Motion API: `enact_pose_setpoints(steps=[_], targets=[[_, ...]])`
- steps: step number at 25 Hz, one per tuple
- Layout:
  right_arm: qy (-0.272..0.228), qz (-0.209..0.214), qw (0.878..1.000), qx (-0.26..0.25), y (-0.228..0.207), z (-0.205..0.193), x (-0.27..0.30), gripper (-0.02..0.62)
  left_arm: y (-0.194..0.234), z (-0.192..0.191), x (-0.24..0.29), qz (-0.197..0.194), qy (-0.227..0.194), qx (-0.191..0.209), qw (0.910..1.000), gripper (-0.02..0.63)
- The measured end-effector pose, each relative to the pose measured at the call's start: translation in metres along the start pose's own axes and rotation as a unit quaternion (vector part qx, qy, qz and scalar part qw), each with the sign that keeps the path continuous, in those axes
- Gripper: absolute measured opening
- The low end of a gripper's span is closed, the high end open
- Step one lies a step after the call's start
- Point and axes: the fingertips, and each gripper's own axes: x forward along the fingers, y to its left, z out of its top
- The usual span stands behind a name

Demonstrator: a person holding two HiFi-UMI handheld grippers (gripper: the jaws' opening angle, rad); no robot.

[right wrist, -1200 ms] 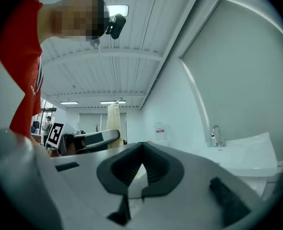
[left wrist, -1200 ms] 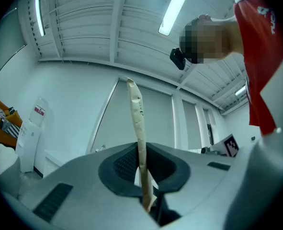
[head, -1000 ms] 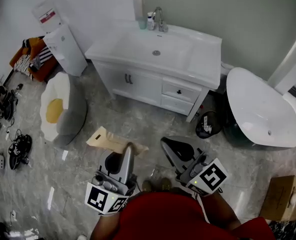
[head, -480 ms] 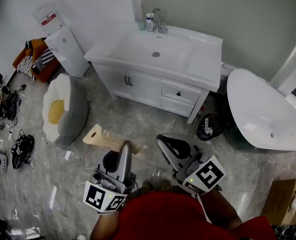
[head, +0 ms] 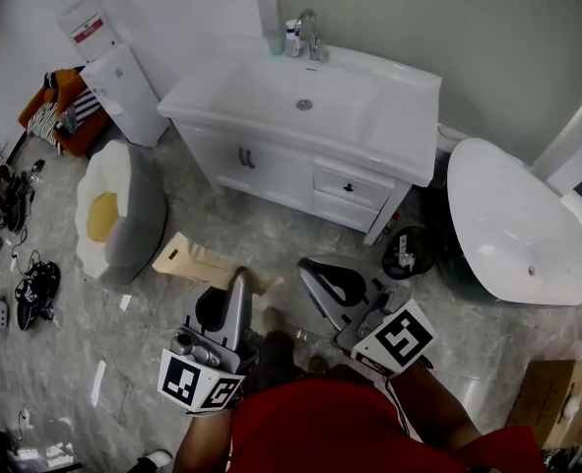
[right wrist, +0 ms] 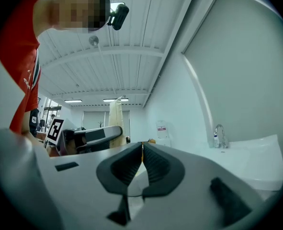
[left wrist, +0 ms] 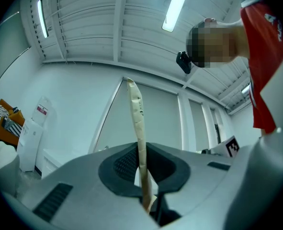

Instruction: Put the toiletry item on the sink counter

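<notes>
Sink counter has drawn nearer; left tongs clamp the flat packet, pointing forward-left; right tongs closed, empty.

- the packet is showing pale tan.
- the left tongs and right tongs are showing grey shells with black pads.
- their marker cubes are carrying black-and-white squares.
- the desk is gleaming white.
- the floor is showing grey marbling.
- the cushion is showing white around a yellow centre.
- the shirt is showing red.
</notes>
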Motion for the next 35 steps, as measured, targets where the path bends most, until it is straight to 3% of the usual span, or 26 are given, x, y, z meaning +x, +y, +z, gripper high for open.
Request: enact_pose_setpoints(steps=[7,22,35], targets=[[-0.008,-0.015,1.0,-0.005,-0.04,-0.004,0.06,0.029,0.062,-0.009,0.041,-0.014,-0.009,0.0,0.9999,0.04],[0.007,-0.08,0.997,-0.011,-0.154,-0.005,0.228,0.029,0.243,0.012,0.154,-0.057,-0.008,0.002,0.9983,0.041],[0.01,-0.1,0.995,-0.025,-0.231,-0.006,0.291,0.029,0.312,-0.005,0.23,-0.07,-0.001,-0.014,0.9975,0.04]])
